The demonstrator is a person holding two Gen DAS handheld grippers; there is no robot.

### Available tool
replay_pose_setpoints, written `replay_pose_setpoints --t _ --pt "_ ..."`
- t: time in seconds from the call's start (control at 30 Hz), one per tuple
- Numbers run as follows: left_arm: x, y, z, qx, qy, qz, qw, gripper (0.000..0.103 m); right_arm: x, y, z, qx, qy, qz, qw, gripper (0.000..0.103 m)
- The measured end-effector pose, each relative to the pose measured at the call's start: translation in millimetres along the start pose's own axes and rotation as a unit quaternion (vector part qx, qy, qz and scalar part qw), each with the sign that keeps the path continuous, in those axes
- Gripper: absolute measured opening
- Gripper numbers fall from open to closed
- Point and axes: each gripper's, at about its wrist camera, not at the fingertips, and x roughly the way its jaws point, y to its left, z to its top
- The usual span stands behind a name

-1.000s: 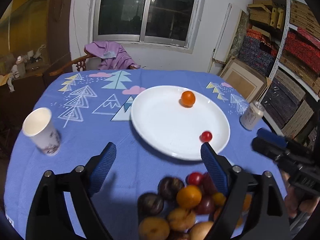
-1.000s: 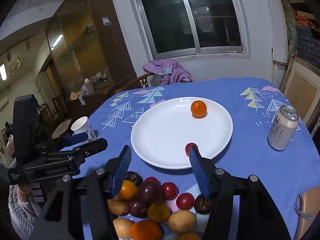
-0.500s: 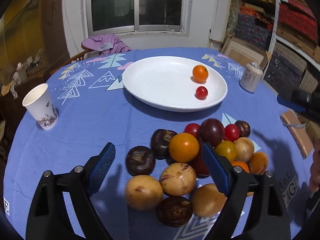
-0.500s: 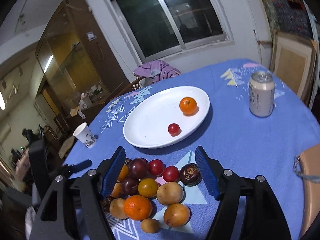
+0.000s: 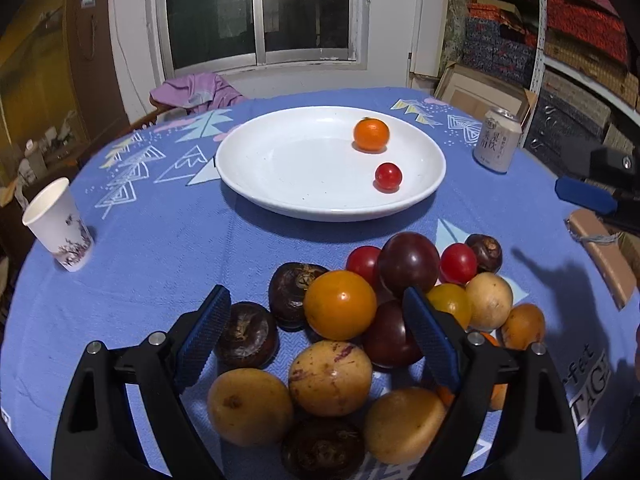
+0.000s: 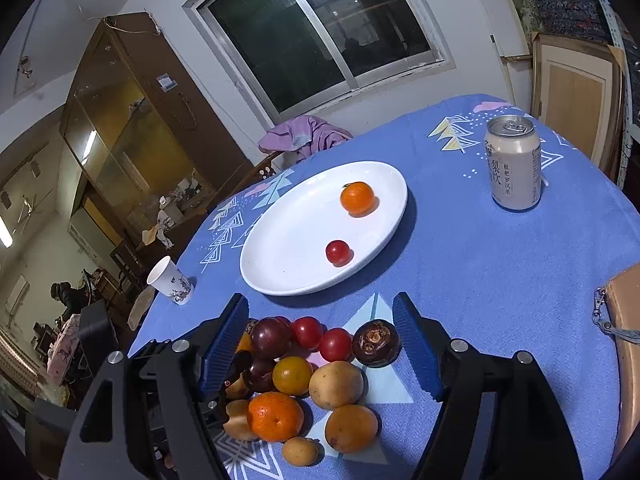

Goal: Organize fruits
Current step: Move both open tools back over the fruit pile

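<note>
A white plate [image 5: 280, 200] holds an orange [image 5: 371, 134] and a small red tomato [image 5: 388, 176]. Nearer lies a pile of fruit: an orange-yellow tomato [image 5: 340, 304], a dark plum [image 5: 408, 264], tan round fruits [image 5: 330, 378] and dark brown ones [image 5: 246, 340]. My left gripper [image 5: 316, 308] hangs open low over this pile, pads apart from the fruit. My right gripper [image 6: 320, 308] hovers over the same pile; its jaws are opening and its pads [image 6: 228, 340] press on nothing. In the right wrist view the plate [image 6: 280, 272] lies beyond the pile.
A paper cup [image 5: 60, 232] stands at the table's left edge and a drink can [image 5: 496, 144] to the plate's right. A brown pouch [image 5: 600, 252] lies at the right edge. A chair with purple cloth [image 5: 196, 92] stands behind the table; box shelves fill the right wall.
Both grippers drew back from the plate and sank toward the fruit pile. The right jaws widened and the right view rolled. The red tomato stays on the plate.
</note>
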Motion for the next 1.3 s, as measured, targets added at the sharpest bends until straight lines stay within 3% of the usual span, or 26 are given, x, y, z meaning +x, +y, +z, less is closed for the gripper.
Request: replay_pose_setpoints --t 0.13,0.33,0.5,0.67,0.77,0.87,1.3 --pt "3 0 1 -0.003 0.002 -0.028 0.9996 0.069 2 0 0 0.002 0.002 -0.001 1.0 0.076" --pt "5 -3 1 0.004 0.002 -0.057 0.9984 0.054 6 -1 -2 0.002 0.011 -0.004 1.0 0.076" --pt "7 3 0 -0.013 0.011 -0.087 0.9961 0.052 7 -1 -2 0.001 0.013 -0.006 1.0 0.076" --pt "5 4 -1 -0.012 0.012 -0.09 0.9958 0.05 7 -2 -3 0.005 0.013 -0.008 1.0 0.076" --pt "4 8 -1 -0.016 0.011 -0.08 0.9966 0.037 8 -2 -3 0.001 0.015 -0.009 1.0 0.077" --pt "6 14 -1 -0.033 0.016 -0.095 0.9948 0.037 10 0 -4 -0.009 0.017 -0.008 1.0 0.077" --pt "11 11 -2 -0.024 0.016 -0.087 0.9958 0.038 14 5 -7 -0.023 0.02 -0.012 0.999 0.077"
